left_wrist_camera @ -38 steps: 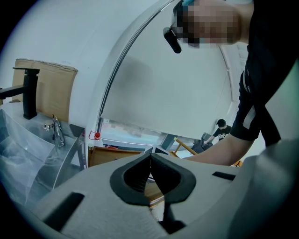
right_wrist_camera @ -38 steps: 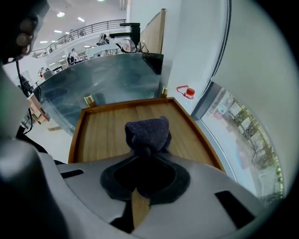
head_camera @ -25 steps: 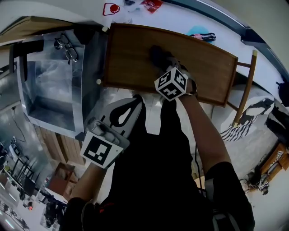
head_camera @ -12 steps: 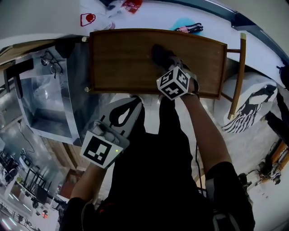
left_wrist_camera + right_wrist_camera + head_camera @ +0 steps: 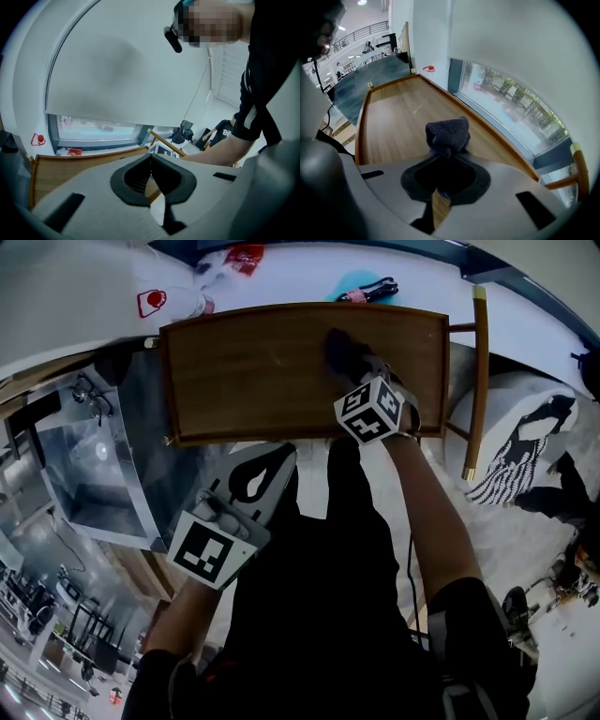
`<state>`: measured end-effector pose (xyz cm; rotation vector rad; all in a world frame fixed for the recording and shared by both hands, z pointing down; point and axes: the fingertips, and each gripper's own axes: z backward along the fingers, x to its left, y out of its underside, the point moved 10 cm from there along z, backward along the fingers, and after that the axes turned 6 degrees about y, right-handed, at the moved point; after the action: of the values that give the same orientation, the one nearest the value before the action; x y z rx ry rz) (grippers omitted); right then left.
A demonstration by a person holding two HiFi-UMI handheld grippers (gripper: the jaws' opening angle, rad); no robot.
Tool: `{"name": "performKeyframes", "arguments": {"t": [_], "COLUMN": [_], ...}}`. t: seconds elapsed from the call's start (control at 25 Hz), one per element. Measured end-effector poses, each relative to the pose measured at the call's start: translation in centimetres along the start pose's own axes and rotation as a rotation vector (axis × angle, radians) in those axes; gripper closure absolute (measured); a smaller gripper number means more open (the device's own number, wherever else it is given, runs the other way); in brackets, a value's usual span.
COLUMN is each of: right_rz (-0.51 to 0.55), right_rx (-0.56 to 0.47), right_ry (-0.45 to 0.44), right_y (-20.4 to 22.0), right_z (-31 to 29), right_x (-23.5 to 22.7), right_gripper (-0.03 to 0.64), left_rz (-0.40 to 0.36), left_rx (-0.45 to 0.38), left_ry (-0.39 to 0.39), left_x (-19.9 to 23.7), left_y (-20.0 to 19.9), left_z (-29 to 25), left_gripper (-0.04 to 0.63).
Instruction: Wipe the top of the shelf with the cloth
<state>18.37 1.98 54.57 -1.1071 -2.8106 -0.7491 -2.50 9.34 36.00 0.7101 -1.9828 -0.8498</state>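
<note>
In the jaws of the right gripper (image 5: 446, 153) the cloth (image 5: 446, 131) is dark slate-grey, and beyond them the shelf (image 5: 393, 122) is warm brown, finely grained.

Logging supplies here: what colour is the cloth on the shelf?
The cloth is dark navy-grey, clearest in the right gripper view.

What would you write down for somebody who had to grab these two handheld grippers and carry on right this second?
Right gripper: shut on the dark cloth, which rests on the wooden shelf top, right of the middle and in its far half.
Left gripper: shut, empty, held back by the body, off the shelf.
Done: the cloth is gripped and on the surface. The wood shows no marks telling which parts are already wiped.
Left: sweep the cloth over the whole top, probably starting with the broad left side and the near edge, then lift off.
</note>
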Motion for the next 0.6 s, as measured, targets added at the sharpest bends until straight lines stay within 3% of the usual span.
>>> {"name": "performKeyframes", "arguments": {"t": [0.6], "right_rz": [-0.098], "right_rx": [0.049], "right_ry": [0.086], "right_y": [5.4], "right_z": [1.5], "right_x": [-5.4], "right_gripper": [0.591], "left_rz": [-0.025], "left_rx": [0.032], "left_ry": [0.055], "left_x": [-1.2], "left_y": [-1.2], "left_z": [-4.0], "left_gripper": [0.575]}}
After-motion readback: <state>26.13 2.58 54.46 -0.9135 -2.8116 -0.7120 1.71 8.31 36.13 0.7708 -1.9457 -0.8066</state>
